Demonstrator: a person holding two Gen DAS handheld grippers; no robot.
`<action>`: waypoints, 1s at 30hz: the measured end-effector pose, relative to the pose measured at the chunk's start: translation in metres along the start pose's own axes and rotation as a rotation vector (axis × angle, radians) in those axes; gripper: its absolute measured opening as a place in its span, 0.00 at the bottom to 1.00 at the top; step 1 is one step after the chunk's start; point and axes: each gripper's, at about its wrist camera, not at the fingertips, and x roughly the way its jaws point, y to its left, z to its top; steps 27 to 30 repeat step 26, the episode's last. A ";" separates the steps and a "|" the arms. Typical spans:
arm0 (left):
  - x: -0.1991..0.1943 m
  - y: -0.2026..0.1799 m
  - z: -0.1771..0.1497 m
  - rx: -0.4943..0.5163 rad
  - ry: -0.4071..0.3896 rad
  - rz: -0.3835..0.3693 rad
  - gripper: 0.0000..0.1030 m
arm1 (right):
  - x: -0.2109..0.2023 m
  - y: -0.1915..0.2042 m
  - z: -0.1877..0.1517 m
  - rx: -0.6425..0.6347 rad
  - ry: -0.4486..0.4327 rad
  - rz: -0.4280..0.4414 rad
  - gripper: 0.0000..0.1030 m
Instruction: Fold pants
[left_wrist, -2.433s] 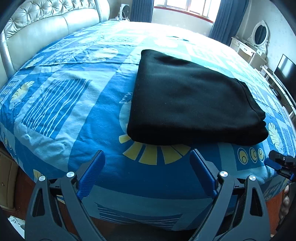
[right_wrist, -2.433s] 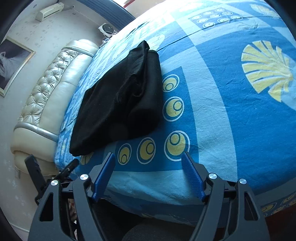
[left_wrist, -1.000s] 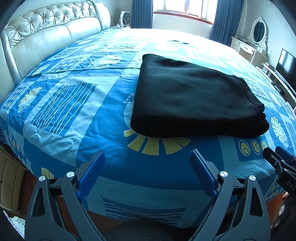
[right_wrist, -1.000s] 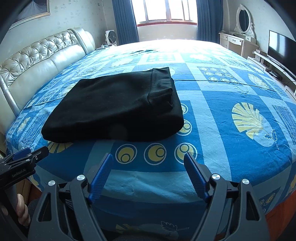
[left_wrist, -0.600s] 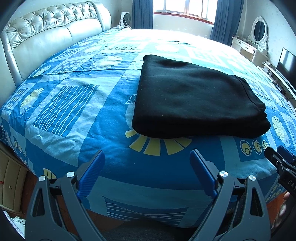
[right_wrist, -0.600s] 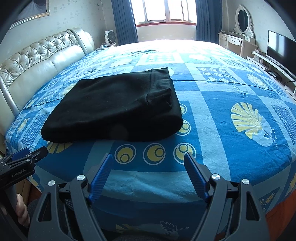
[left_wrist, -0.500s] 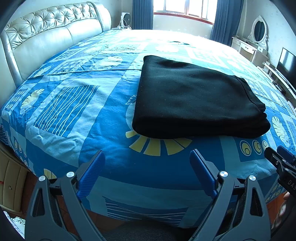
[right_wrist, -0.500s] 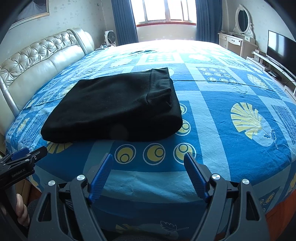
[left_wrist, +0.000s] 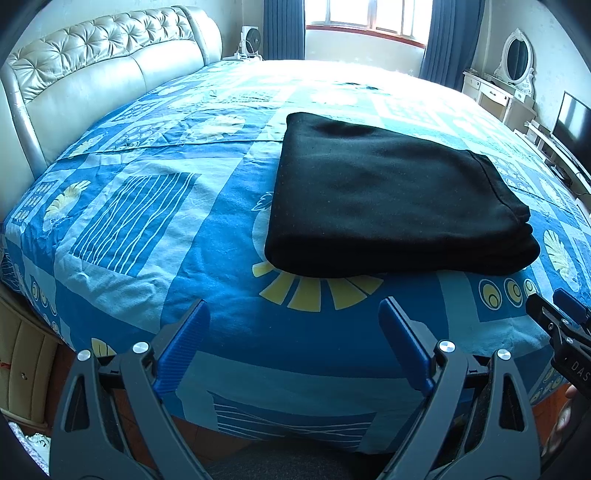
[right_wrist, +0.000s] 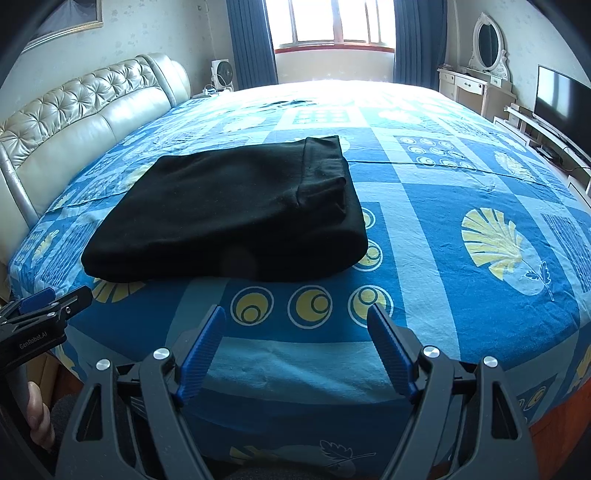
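Black pants (left_wrist: 391, 199) lie folded into a flat rectangle on the blue patterned bedspread (left_wrist: 155, 221); they also show in the right wrist view (right_wrist: 236, 210), with the waistband end at the right. My left gripper (left_wrist: 293, 314) is open and empty, held off the bed's near edge, short of the pants. My right gripper (right_wrist: 295, 317) is open and empty, also at the near edge. Each gripper shows at the side of the other's view: the right one (left_wrist: 554, 317), the left one (right_wrist: 51, 302).
A cream tufted headboard (left_wrist: 92, 85) runs along the left. A white dresser with an oval mirror (right_wrist: 476, 81) and a TV (right_wrist: 557, 99) stand at the right. A window with blue curtains (right_wrist: 332, 26) and a small fan (right_wrist: 221, 74) are at the back.
The right gripper swung from a tilted view to level, facing the pants. Both grippers have stayed nearly still over the last second, and the pants have not moved.
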 end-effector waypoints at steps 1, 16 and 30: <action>0.000 0.000 0.000 0.001 0.000 0.000 0.90 | 0.000 0.000 0.000 0.000 0.000 0.000 0.76; -0.005 -0.002 0.016 0.052 0.012 0.025 0.98 | 0.002 0.003 0.001 -0.018 0.013 0.004 0.76; 0.017 0.046 0.085 0.023 -0.083 0.107 0.98 | 0.014 -0.010 0.065 -0.077 -0.031 0.064 0.76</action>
